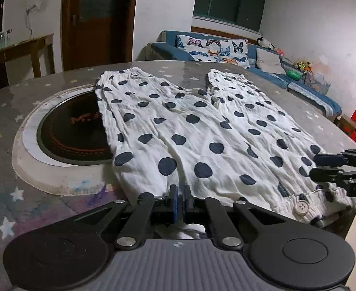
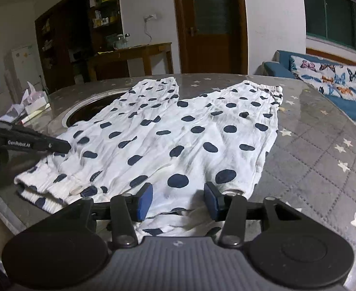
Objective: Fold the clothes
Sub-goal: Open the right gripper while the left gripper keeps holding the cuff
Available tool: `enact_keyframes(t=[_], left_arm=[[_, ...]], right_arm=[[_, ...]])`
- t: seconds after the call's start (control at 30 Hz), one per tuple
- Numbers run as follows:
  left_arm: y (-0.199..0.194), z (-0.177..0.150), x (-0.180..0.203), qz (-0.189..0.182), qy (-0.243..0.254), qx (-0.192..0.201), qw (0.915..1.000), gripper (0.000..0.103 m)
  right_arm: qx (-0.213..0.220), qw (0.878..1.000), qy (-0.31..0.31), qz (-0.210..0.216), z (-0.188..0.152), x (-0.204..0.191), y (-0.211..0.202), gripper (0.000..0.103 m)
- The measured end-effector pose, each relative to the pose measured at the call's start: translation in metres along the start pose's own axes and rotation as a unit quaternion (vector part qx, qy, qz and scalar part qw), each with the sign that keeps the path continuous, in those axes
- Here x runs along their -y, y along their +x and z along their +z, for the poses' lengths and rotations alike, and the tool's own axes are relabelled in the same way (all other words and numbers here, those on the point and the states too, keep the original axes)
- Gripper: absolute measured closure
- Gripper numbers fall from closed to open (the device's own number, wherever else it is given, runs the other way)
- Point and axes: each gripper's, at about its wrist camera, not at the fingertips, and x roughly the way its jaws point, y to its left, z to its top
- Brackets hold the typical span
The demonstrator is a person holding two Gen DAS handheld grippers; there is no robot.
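My left hand-held gripper (image 1: 180,200) is clenched at the waistband edge of the polka-dot trousers (image 1: 202,131), which lie flat on the surface (image 2: 323,150), legs pointing away. My right hand-held gripper (image 2: 178,197) is released over the waistband (nothing pinched). If only one side lifts, I judge the fabric skews or slips off the near edge.

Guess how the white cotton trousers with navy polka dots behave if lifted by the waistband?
The white polka-dot trousers are probably floppy: the thin fabric lies crinkled and flat on the grey star-print tablecloth, so the legs would likely trail. Likely light. The left gripper looks shut at the hem; the right gripper is open.
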Motion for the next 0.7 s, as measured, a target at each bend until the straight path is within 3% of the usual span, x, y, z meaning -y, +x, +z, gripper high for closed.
enact_keyframes(t=[0.27,0.37,0.47,0.53,0.7], left_arm=[[-0.003,0.002,-0.002,0.016,0.016,0.000,0.9997,0.098],[-0.011,0.007,0.012,-0.002,0.032,0.013,0.9994,0.097],[-0.017,0.012,0.038,-0.042,0.059,0.026,0.9970,0.084],[-0.017,0.013,0.063,-0.078,0.082,0.030,0.9931,0.060],[-0.008,0.013,0.122,-0.145,0.140,0.027,0.9791,0.044]], right_arm=[[0.001,1.000,0.020,0.020,0.003,0.009,-0.006,0.056],[0.011,0.999,0.031,0.010,0.013,0.021,-0.015,0.055],[0.023,0.999,0.042,-0.001,0.022,0.034,-0.024,0.055],[0.027,0.999,0.046,-0.011,0.028,0.043,-0.027,0.055],[0.014,0.998,0.057,-0.031,0.041,0.068,-0.015,0.054]])
